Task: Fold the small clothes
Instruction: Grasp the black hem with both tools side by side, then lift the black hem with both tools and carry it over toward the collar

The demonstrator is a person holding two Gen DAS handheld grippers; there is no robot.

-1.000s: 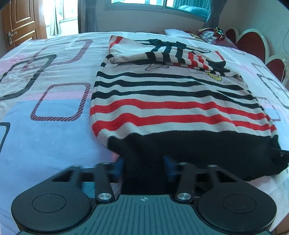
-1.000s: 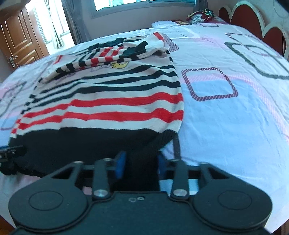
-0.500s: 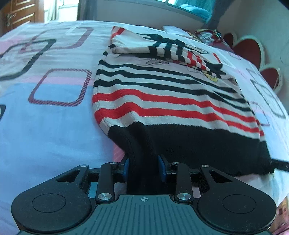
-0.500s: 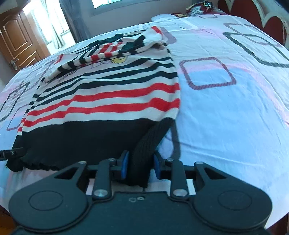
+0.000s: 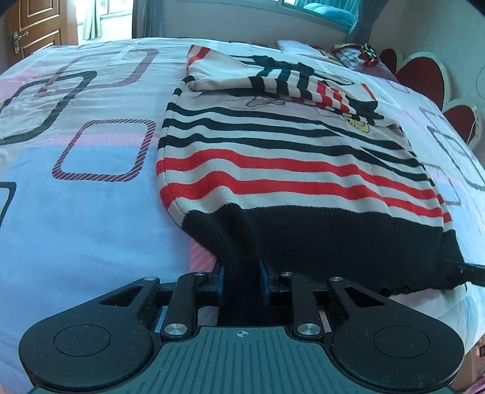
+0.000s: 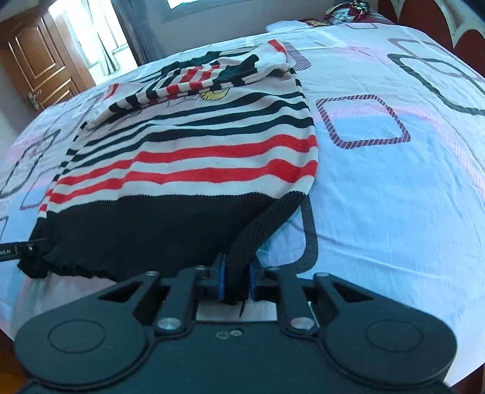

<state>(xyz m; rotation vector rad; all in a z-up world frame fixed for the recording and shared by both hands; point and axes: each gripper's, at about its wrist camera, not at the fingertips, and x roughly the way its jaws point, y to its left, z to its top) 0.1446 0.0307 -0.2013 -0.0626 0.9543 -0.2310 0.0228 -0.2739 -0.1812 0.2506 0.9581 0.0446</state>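
Left tongs (image 5: pixel 241 280), right tongs (image 6: pixel 235 280) closing on sweater (image 5: pixel 291 169) black hem corners.

A bedsheet (image 5: pixel 75 218) in white, pale blue and pink spreads wide — printed with rounded squares in dark outline and striped maroon. Far left, a brown wooden door (image 5: pixel 39 27) with a metal handle. Curtains (image 6: pixel 100 39) hang by a bright window. Red scalloped headboard (image 5: pixel 424 78) on the right — a patterned pillow (image 5: pixel 351 54) just beside it.
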